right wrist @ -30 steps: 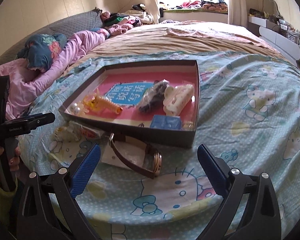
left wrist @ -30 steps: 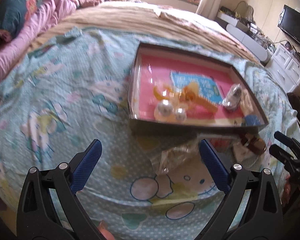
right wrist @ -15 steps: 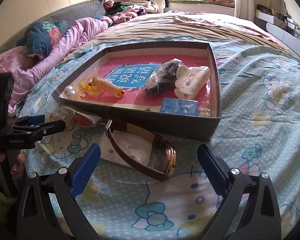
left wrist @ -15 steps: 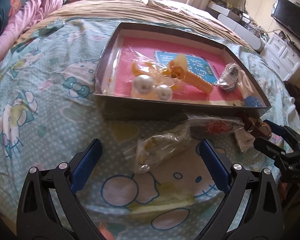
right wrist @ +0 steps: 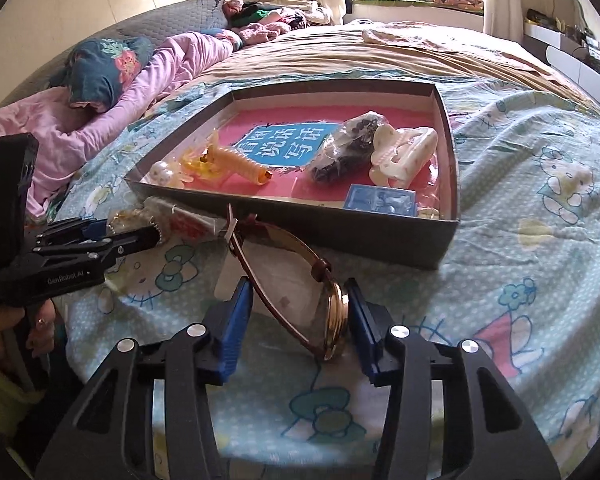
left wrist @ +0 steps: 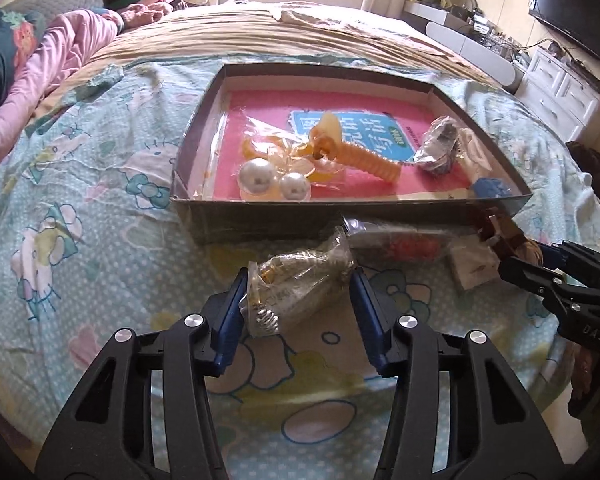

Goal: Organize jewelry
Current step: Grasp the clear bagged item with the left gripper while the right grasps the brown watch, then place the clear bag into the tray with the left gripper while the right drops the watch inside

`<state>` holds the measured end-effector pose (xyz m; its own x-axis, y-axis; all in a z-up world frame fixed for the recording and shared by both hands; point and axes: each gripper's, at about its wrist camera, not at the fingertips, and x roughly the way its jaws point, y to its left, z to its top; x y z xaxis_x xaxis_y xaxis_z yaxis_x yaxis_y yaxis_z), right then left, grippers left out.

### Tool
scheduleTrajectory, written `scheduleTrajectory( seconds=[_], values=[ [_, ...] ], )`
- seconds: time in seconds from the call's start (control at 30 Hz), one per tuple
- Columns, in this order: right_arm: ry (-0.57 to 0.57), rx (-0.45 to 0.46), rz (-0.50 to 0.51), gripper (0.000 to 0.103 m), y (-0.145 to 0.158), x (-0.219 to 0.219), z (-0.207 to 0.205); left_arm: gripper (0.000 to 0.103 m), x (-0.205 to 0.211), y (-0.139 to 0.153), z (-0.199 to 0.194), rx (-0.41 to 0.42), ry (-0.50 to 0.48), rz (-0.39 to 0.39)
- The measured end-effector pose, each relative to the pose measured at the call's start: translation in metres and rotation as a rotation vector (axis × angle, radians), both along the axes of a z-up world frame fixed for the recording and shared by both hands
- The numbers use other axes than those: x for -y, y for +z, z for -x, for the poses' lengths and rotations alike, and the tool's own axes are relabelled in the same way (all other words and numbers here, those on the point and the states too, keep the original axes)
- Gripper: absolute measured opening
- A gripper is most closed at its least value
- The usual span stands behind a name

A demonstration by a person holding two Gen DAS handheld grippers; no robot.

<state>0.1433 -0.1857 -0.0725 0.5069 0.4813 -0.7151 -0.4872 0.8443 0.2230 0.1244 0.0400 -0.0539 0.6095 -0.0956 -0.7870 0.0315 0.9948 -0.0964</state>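
A clear bag of gold jewellery (left wrist: pixel 300 268) lies on the bedspread in front of the grey box (left wrist: pixel 260 226). My left gripper (left wrist: pixel 299 282) is closing around it, and both blue pads touch the plastic. In the right wrist view a brown-strapped gold watch (right wrist: pixel 284 248) stands on a white card. My right gripper (right wrist: pixel 299 294) is closing on the watch, one pad against the strap and the other against the gold case. Each gripper also shows in the other's view: the right gripper (left wrist: pixel 540 268) and the left gripper (right wrist: pixel 100 240).
The box (right wrist: pixel 380 240) holds a pearl piece (left wrist: pixel 260 178), an orange clip (left wrist: pixel 364 156), a dark bagged item (right wrist: pixel 344 148), a cream claw clip (right wrist: pixel 404 152) and a blue piece (right wrist: pixel 380 200). A bag of red beads (left wrist: pixel 404 244) lies by the box front. Pink bedding (right wrist: pixel 100 120) is at the left.
Both pairs of jaws went from wide open to narrow. The left gripper moved forward over the bag, and the right one came down around the watch.
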Motion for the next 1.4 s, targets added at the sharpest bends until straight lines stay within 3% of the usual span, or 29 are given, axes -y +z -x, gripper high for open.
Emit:
scheduleTrajectory(
  seconds=[0.17, 0.3, 0.43, 1.1, 1.4],
  values=[
    [-0.003, 0.029, -0.015, 0.041, 0.014, 0.013, 0.01, 0.041, -0.002, 0.017, 0.007, 0.041, 0.0, 0.014],
    [0.006, 0.054, -0.032, 0.018, 0.026, 0.018, 0.013, 0.041, -0.009, 0.033, 0.011, 0.086, 0.023, 0.037],
    [0.0, 0.09, -0.04, 0.015, 0.039, 0.02, 0.013, 0.041, -0.011, 0.042, 0.012, 0.113, 0.035, 0.053],
    [0.022, 0.258, -0.04, 0.015, 0.09, 0.005, -0.017, 0.041, -0.004, 0.057, -0.006, 0.157, 0.032, 0.098],
    [0.012, 0.256, -0.037, 0.015, 0.088, -0.006, -0.046, 0.041, 0.014, 0.049, -0.027, 0.135, 0.003, 0.093]
  ],
)
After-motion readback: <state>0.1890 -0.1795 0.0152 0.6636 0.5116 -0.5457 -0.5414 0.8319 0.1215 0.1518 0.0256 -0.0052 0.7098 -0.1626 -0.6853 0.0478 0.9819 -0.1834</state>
